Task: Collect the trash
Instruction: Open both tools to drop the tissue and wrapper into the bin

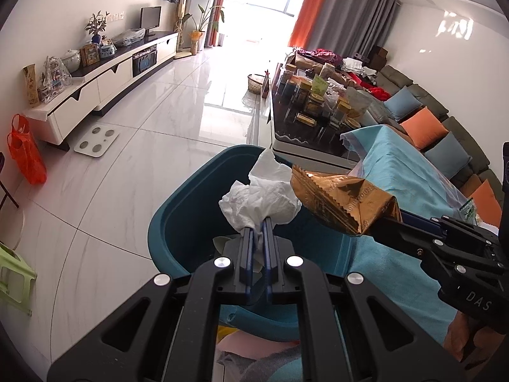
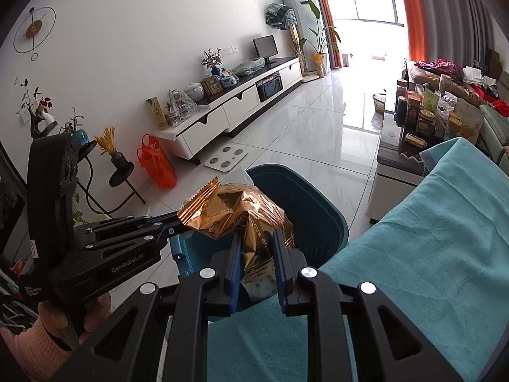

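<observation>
My left gripper (image 1: 258, 224) is shut on a crumpled white tissue (image 1: 261, 195) and holds it over the open teal bin (image 1: 178, 219). From the right, the right gripper (image 1: 380, 224) comes in with a crinkled gold snack wrapper (image 1: 337, 200) beside the tissue. In the right wrist view the right gripper (image 2: 257, 242) is shut on that gold wrapper (image 2: 248, 213), above the near rim of the teal bin (image 2: 315, 210). The left gripper (image 2: 173, 222) reaches in from the left, its tips hidden behind the wrapper. A corner of the tissue (image 2: 238, 175) peeks over the foil.
A teal cloth (image 2: 445, 222) covers the surface right of the bin. Beyond stands a dark coffee table (image 1: 305, 140) crowded with jars. A white scale (image 1: 96, 141), an orange bag (image 1: 27, 156) and a green stool (image 1: 14, 273) are on the tiled floor, left.
</observation>
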